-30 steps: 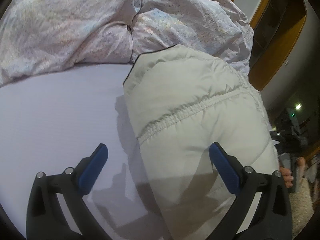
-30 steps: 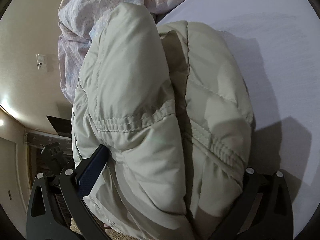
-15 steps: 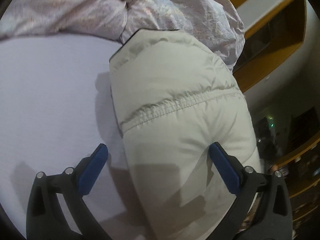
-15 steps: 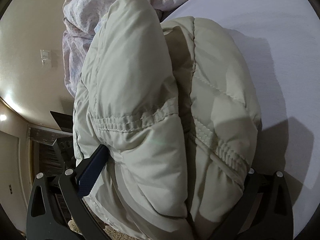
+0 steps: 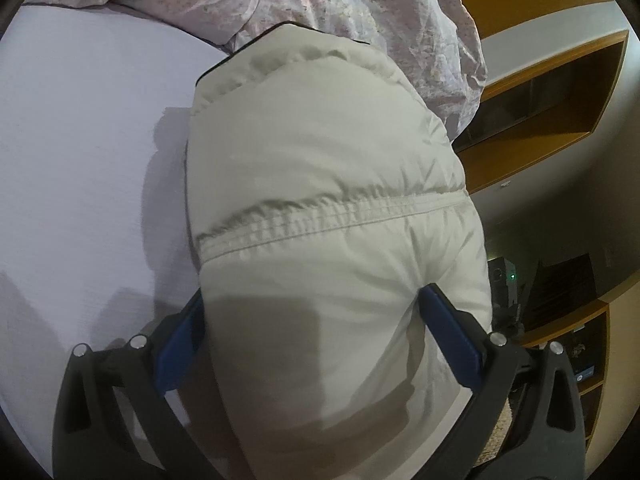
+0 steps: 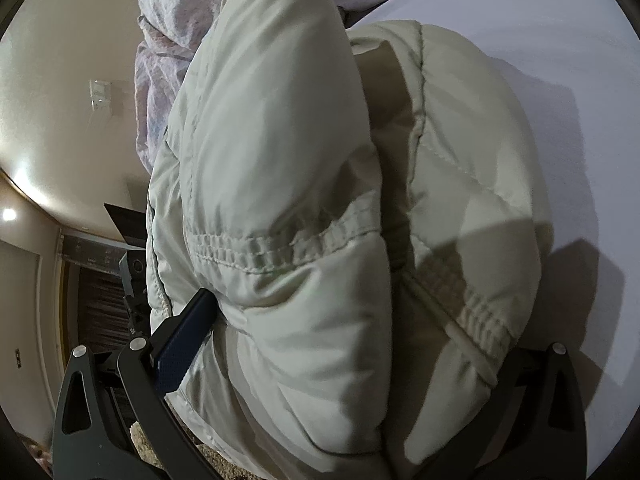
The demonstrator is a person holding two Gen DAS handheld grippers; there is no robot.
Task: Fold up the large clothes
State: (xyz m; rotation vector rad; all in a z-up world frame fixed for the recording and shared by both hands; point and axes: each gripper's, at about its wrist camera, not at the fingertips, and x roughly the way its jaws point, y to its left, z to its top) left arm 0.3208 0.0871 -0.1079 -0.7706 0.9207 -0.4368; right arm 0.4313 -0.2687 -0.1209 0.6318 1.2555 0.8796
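Observation:
A cream puffy jacket (image 5: 320, 184) lies folded in a thick bundle on the pale lilac bed sheet (image 5: 80, 140), near the bed's edge. My left gripper (image 5: 316, 328) is wide open, its blue pads (image 5: 450, 336) straddling the bundle's near end. In the right wrist view the same jacket (image 6: 280, 160) fills the frame, folded in two bulging layers. My right gripper (image 6: 352, 344) is wide open around the bundle; the left pad (image 6: 184, 340) presses its side, and the right finger is hidden behind the fabric.
A crumpled floral duvet (image 5: 340, 0) lies at the far end of the bed, touching the jacket. Wooden shelving (image 5: 560, 92) stands beyond the bed's edge. A beige wall (image 6: 60, 100) and dark floor (image 6: 96, 300) lie left in the right wrist view.
My left gripper has moved forward and to the right, so that the jacket's near end now sits between its pads. My right gripper has edged slightly closer to the bundle.

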